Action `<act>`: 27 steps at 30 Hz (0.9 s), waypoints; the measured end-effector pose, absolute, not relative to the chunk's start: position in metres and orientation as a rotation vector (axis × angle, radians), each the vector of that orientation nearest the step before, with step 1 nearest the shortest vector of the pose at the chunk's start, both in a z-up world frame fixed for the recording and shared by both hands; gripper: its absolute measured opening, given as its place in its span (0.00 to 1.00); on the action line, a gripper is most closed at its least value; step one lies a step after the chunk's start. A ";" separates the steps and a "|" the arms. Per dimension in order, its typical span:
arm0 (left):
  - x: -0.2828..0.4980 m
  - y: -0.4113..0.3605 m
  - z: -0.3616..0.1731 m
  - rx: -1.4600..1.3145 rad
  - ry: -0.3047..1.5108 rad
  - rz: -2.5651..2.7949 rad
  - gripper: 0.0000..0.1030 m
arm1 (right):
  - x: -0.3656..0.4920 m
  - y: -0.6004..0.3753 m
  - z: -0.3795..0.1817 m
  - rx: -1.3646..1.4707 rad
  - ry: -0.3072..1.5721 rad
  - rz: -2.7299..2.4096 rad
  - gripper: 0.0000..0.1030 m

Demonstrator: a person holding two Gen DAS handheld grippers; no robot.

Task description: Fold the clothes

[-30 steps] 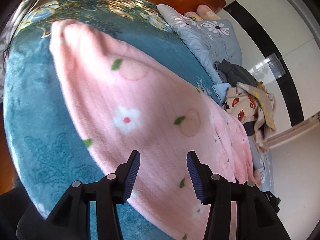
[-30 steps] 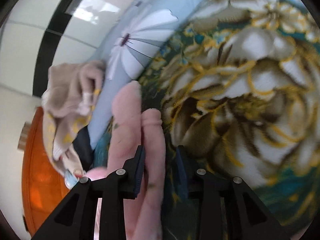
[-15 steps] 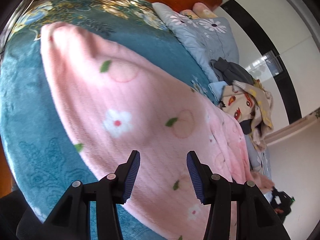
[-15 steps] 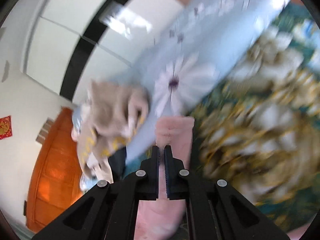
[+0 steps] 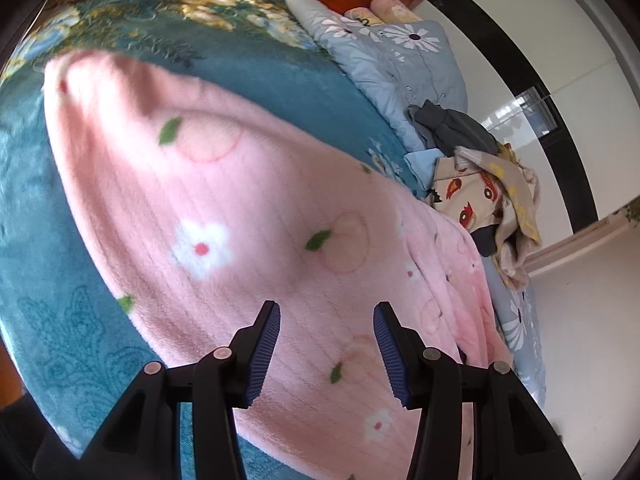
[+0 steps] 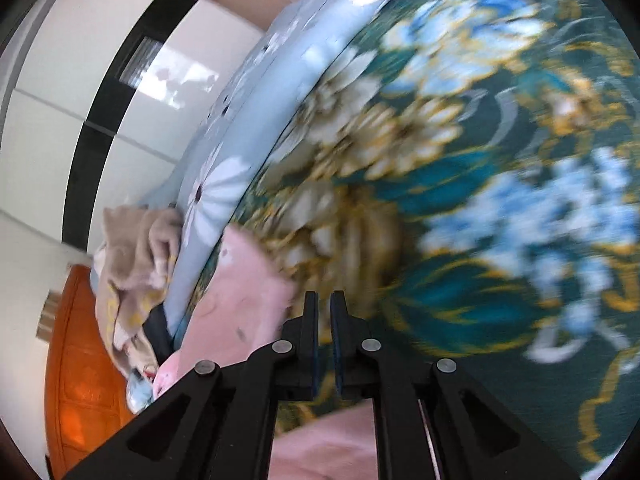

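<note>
1. My left gripper (image 5: 326, 344) is spread, its two blue pads hanging over the pink garment (image 5: 248, 216) with nothing pinched between them
2. My right gripper (image 6: 324, 320) has its jaws pressed together with only a slit left. A pink flap lies just to the left of the tips and more pink shows under the frame, but I cannot tell whether any cloth is caught in that slit
3. The pink garment lies spread on the teal flowered blanket (image 5: 40, 240) on the bed. In the left view its long axis runs from the far upper left corner down to the lower right, passing straight under my left pads
4. The relation that matters, as I judge it: the broad body of the garment is directly ahead of and beneath my left gripper, so that hand is nearer the main panel, while the narrow pink end sits beside my right one
5. A pile of other clothes (image 5: 480, 192) rests past the garment's right edge, against the pale blue quilt (image 5: 392, 64), so any fold should carry the cloth away from that side
</note>
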State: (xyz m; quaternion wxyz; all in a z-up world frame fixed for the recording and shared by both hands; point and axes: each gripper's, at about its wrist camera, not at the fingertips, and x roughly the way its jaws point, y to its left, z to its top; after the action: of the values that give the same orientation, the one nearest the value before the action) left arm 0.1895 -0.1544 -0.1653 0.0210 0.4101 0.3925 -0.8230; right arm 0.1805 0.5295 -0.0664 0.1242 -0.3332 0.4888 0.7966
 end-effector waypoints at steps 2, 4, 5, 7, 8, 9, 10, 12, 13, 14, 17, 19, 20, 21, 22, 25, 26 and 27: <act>0.195 -0.159 -0.165 1.252 1.231 -2.534 0.51 | 0.169 0.521 -0.069 -0.982 1.433 2.338 0.32; 0.200 -0.164 -0.166 1.240 1.238 -2.510 0.51 | 0.162 0.516 -0.074 -1.000 1.433 2.338 0.48; 0.203 -0.167 -0.167 1.238 1.236 -2.499 0.52 | 0.158 0.514 -0.077 -1.013 1.428 2.331 0.48; 0.207 -0.171 -0.168 1.231 1.236 -2.483 0.52 | 0.151 0.513 -0.083 -1.033 1.428 2.310 0.48; 0.209 -0.172 -0.168 1.226 1.240 -2.477 0.52 | 0.149 0.513 -0.086 -1.039 1.431 2.295 0.48; 0.210 -0.173 -0.168 1.221 1.245 -2.472 0.52 | 0.147 0.513 -0.088 -1.036 1.451 2.289 0.48; 0.211 -0.173 -0.168 1.218 1.247 -2.471 0.52 | 0.145 0.513 -0.089 -1.028 1.479 2.286 0.48; 0.211 -0.171 -0.166 1.219 1.241 -2.475 0.52 | 0.139 0.513 -0.093 -1.027 1.528 2.270 0.47; 0.211 -0.169 -0.165 1.221 1.238 -2.479 0.52 | 0.136 0.512 -0.095 -1.027 1.552 2.262 0.41; 0.212 -0.167 -0.164 1.223 1.237 -2.485 0.52 | 0.133 0.512 -0.096 -1.027 1.576 2.253 0.34; 0.214 -0.165 -0.159 1.220 1.228 -2.497 0.52 | 0.123 0.508 -0.101 -1.051 1.598 2.233 0.13; 0.216 -0.165 -0.156 1.214 1.226 -2.503 0.52 | 0.119 0.503 -0.097 -1.067 1.571 2.233 0.11; 0.218 -0.166 -0.155 1.209 1.226 -2.505 0.52 | 0.118 0.502 -0.093 -1.062 1.566 2.246 0.11; 0.219 -0.167 -0.153 1.204 1.225 -2.507 0.52 | 0.120 0.502 -0.083 -1.044 1.556 2.277 0.10; 0.221 -0.168 -0.151 1.197 1.228 -2.509 0.52 | 0.125 0.504 -0.073 -1.018 1.540 2.310 0.10; 0.225 -0.172 -0.146 1.173 1.241 -2.524 0.52 | 0.144 0.514 -0.045 -0.940 1.479 2.391 0.10; 0.226 -0.173 -0.145 1.167 1.248 -2.529 0.52 | 0.154 0.520 -0.039 -0.920 1.459 2.396 0.10; 0.226 -0.174 -0.144 1.165 1.256 -2.533 0.52 | 0.165 0.525 -0.034 -0.902 1.442 2.397 0.10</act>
State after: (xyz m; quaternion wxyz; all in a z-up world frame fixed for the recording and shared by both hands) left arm 0.2262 -0.1742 -0.1444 0.0416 0.3805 0.4104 -0.8277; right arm 0.1648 0.5252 -0.0339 0.1011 -0.3055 0.4881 0.8113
